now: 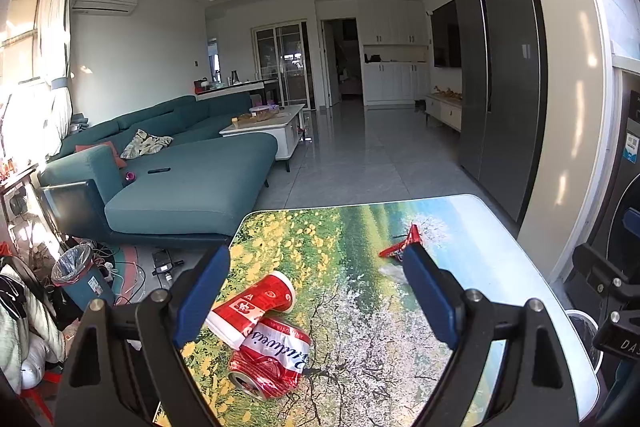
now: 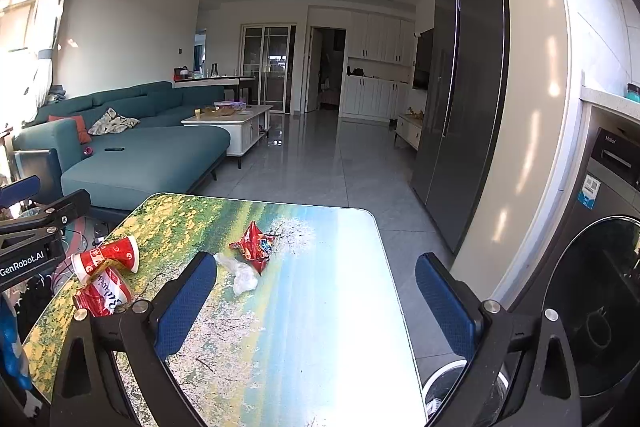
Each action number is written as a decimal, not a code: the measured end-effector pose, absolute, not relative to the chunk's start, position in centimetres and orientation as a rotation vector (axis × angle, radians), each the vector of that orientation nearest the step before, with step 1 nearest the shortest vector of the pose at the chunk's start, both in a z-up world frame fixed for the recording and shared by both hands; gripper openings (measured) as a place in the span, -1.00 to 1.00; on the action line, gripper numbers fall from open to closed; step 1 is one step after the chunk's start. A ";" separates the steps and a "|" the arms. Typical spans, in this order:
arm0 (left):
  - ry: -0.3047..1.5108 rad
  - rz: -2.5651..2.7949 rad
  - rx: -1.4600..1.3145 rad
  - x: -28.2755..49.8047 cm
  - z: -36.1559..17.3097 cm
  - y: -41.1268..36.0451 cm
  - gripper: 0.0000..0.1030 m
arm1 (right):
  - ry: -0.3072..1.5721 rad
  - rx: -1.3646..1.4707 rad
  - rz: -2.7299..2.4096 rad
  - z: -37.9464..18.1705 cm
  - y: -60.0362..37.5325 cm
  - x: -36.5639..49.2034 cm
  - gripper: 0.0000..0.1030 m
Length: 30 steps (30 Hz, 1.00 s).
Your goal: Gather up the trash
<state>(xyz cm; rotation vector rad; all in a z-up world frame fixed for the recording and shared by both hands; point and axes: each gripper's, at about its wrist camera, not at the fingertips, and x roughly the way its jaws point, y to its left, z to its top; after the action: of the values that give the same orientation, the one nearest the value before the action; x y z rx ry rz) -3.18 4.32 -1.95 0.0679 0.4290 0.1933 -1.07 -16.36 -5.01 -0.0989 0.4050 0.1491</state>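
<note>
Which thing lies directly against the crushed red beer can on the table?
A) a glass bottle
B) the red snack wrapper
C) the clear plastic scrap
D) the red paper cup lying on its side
D: the red paper cup lies on its side touching the crushed beer can, while the snack wrapper and the clear plastic scrap lie apart, farther along the table.

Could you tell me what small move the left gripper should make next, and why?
Probably ease the left gripper forward and down to bracket the crushed Budweiser can. Its fingers are open and hold nothing, and the can lies just ahead between them on the table, touching the red paper cup. The snack wrapper and clear plastic lie nearer the right gripper.
</note>
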 end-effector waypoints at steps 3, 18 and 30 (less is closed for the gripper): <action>0.424 0.193 0.079 -3.0 -1.8 4.0 0.70 | 0.404 -0.096 0.151 -4.9 -16.5 -0.9 0.95; 0.390 0.135 0.053 -1.2 -1.8 4.2 0.70 | 0.385 -0.097 0.124 -4.2 -16.0 0.0 0.95; 0.373 0.198 0.020 1.0 -2.3 6.9 0.70 | 0.337 -0.091 0.069 -3.6 -14.0 2.5 0.95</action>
<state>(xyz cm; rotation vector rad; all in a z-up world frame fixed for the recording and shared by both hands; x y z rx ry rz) 1.03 6.91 -2.26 0.0201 0.3725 0.1975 2.48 -13.96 -3.62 -0.0912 0.3372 0.0691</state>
